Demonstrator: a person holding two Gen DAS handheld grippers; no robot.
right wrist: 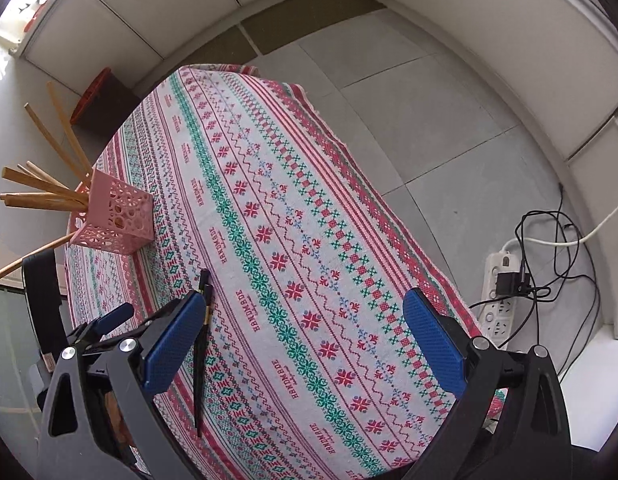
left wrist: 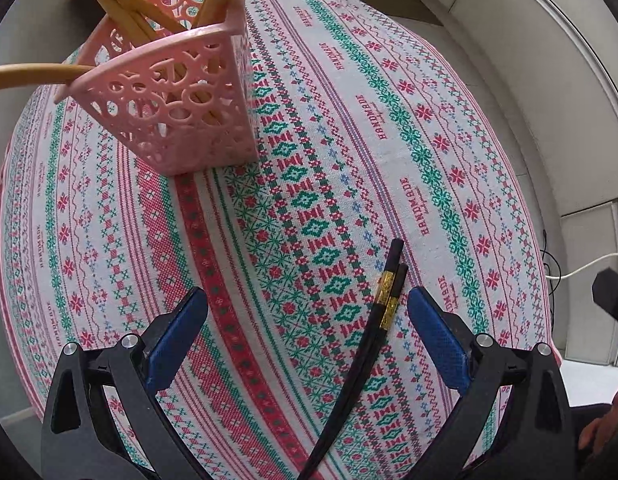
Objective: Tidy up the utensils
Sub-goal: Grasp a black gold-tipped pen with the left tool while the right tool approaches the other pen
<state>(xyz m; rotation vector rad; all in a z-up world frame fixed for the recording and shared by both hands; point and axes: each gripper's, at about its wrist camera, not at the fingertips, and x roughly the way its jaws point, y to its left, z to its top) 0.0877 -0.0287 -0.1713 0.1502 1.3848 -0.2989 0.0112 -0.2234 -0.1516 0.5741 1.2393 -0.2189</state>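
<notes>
On the left side of the worktop (right wrist: pixel 317 216), which wears a red, green and white stitched-pattern cloth, stands a pink plastic basket with round holes (left wrist: pixel 181 108). Long tan wooden chopsticks (right wrist: pixel 41 194) stick out of it and fan out, most likely because this is where the utensils go. Nearer the middle lies a pair of black chopsticks with gold bands (left wrist: pixel 383 308), flat on the cloth and side by side, not yet in the basket. The left gripper (left wrist: pixel 307 334) hangs over them with its blue jaws wide apart and nothing in them, so the pair sits between the jaws, close to one blue pad, probably ready for picking up. Farther right, the right gripper (right wrist: pixel 305 336) waits with its jaws wide apart too, holding nothing.
</notes>
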